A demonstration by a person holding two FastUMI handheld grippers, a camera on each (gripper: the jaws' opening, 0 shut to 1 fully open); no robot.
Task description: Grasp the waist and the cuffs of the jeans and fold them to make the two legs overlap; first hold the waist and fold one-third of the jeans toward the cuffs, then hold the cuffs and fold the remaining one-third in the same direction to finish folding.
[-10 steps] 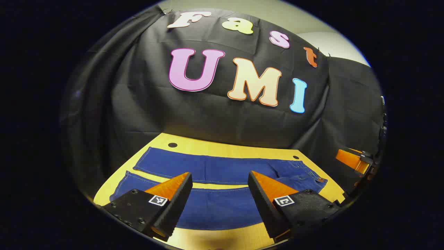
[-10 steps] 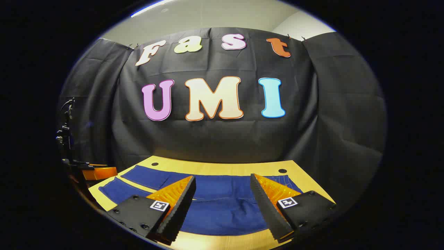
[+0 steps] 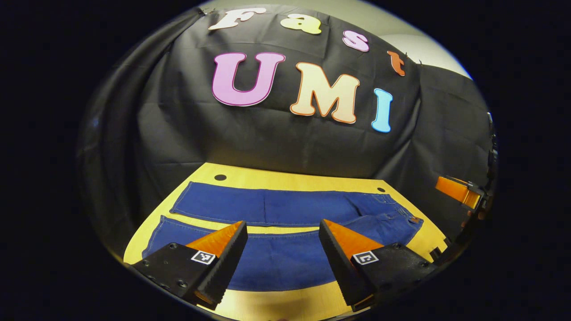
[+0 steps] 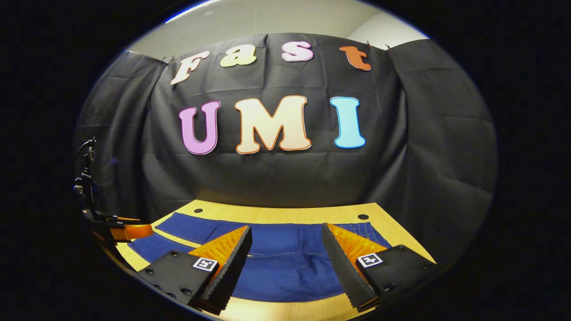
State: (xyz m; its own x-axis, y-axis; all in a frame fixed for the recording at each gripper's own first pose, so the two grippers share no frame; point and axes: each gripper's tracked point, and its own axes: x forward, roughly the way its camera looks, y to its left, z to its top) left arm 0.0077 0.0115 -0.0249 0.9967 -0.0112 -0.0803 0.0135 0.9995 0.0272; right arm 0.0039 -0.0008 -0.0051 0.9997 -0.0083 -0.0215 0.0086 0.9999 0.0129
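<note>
Jeans [image 3: 285, 209] lie flat on the table [image 3: 285, 180], 2 legs apart; left gripper [image 3: 282, 247] and right gripper [image 4: 286, 252] hover above, both released, holding nothing.

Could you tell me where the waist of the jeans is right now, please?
In the left gripper view the waist lies at the right end of the jeans, spread flat on the table near its right edge.

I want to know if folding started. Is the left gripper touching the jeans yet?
Apart. In the left gripper view the left gripper hangs open above the jeans, which lie flat and undisturbed on the table, nothing between its fingers.
</note>
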